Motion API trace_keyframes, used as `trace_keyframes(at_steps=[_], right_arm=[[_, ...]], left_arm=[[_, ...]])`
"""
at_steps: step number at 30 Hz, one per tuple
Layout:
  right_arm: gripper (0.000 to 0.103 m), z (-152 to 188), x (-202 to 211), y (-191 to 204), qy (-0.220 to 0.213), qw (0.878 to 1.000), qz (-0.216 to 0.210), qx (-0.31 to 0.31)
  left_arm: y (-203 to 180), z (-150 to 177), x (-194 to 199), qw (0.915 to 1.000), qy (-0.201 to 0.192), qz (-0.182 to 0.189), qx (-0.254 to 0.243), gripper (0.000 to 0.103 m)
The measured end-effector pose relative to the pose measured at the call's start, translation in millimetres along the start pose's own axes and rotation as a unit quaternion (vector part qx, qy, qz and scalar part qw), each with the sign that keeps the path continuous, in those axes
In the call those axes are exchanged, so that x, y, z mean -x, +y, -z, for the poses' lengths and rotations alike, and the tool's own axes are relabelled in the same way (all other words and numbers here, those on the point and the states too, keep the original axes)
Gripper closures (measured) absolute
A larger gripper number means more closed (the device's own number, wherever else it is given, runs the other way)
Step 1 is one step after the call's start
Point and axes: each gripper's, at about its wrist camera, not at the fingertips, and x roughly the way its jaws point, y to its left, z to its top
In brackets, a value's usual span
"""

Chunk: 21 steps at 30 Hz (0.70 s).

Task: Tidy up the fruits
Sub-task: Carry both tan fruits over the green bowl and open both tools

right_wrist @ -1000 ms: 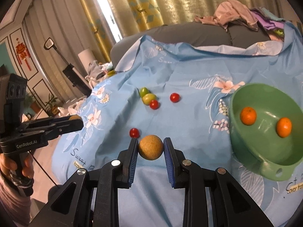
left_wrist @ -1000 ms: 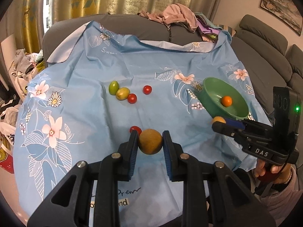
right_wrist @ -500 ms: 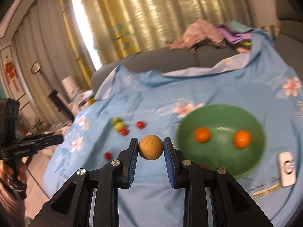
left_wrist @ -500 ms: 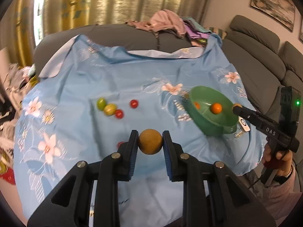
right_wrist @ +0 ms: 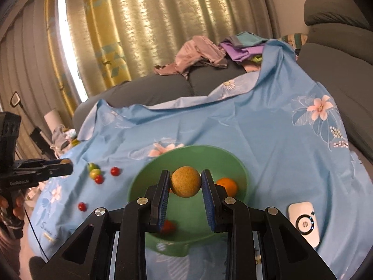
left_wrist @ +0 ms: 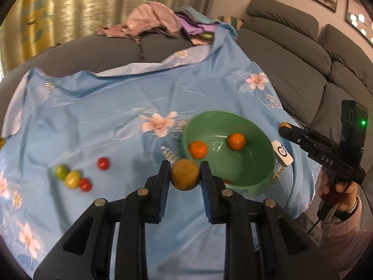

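Observation:
My left gripper (left_wrist: 184,175) is shut on a cork-brown ball (left_wrist: 184,179), just left of the green bowl (left_wrist: 253,170). Two oranges (left_wrist: 198,149) lie in the bowl with a red tomato (left_wrist: 227,182) low at its near wall. My right gripper (right_wrist: 185,182) is shut on a second cork-brown ball (right_wrist: 185,186) above the bowl (right_wrist: 209,155), hiding part of one orange (right_wrist: 228,186). A green fruit (left_wrist: 61,171), a yellow-green fruit (left_wrist: 72,179) and two tomatoes (left_wrist: 103,163) lie on the blue cloth to the left.
The flowered blue cloth (left_wrist: 116,107) covers a grey sofa (left_wrist: 291,53), with clothes (left_wrist: 151,21) heaped at the back. A white device (right_wrist: 303,224) lies right of the bowl. One more tomato (right_wrist: 81,206) sits near the cloth's front left edge.
Both grippers swung to the right, still shut on their balls. The left one came up beside the bowl, and the right one now sits over it.

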Motion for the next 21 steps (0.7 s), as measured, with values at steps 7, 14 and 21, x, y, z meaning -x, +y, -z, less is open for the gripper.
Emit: trace_keyframes(at_steps=[7,14,21], right_arm=[[0.074,0,-21,-18,0.017,1.000,-0.015,0.011],[0.074,8,-42,-26,0.045,0.999,-0.021,0.015],[0.074,18,-50,-21,0.070,0.997,-0.030,0.014]], left_arm=[[-18,-18,-56,0.9986,0.030,0.032,-0.029,0.078],[-35,-17,-98,0.9945,0.068,0.054,-0.058,0.078],[-40,-12,-117,0.9913,0.094,0.058,-0.071,0.078]])
